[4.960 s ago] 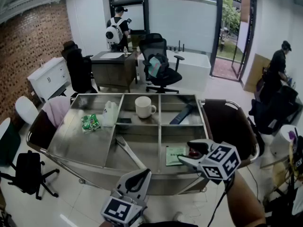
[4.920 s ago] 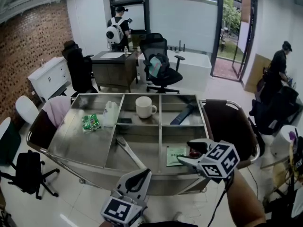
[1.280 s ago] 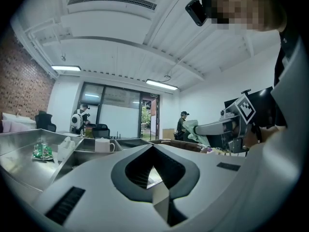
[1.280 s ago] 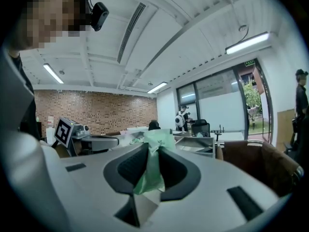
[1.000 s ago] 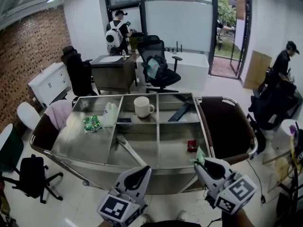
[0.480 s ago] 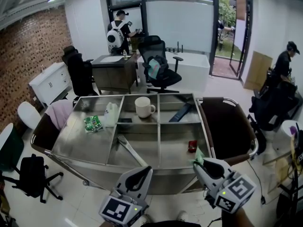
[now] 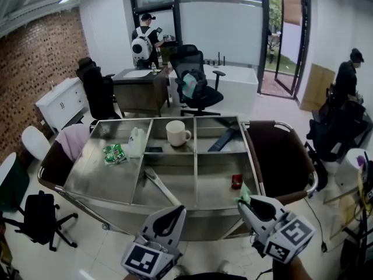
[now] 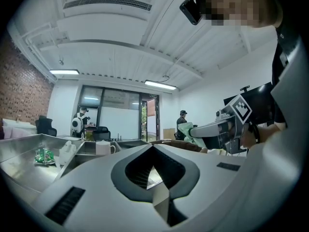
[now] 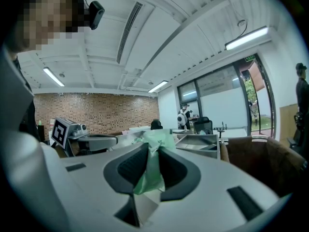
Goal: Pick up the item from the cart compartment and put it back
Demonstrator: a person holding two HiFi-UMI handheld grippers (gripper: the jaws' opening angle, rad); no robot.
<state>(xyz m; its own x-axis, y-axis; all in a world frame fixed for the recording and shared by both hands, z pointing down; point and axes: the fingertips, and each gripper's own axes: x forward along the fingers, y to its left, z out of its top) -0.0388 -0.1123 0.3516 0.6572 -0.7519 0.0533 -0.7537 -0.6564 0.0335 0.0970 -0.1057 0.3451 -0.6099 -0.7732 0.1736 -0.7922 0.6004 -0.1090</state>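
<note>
Presently your right hand-held gripper (image 7: 240,201) is clenched on the task's item, a thin pale-green packet (image 9: 152,164). The packet is pinched between the jaws with its free end showing past the tips. It is clear of the cart (image 7: 99,177), just outside the near right corner. The front right compartment (image 7: 217,174), judged to be its home, holds only a small red object (image 7: 236,181). Your left hand-held gripper (image 7: 175,211) is closed on nothing, at the cart's near edge.

Risks from here, as judgement:

- (a) The packet looks limp and is held by a pinch alone. A quick swing could work it loose and drop it on the floor beside the cart.
- (b) Its free end may catch the compartment's raised rim on the way in, folding it or dragging it from the pads.
- (c) Releasing too high may let it drift onto a divider or over the red object.
- (d) The two hand-held grippers sit near each other, so crossing paths could knock the load.
</note>
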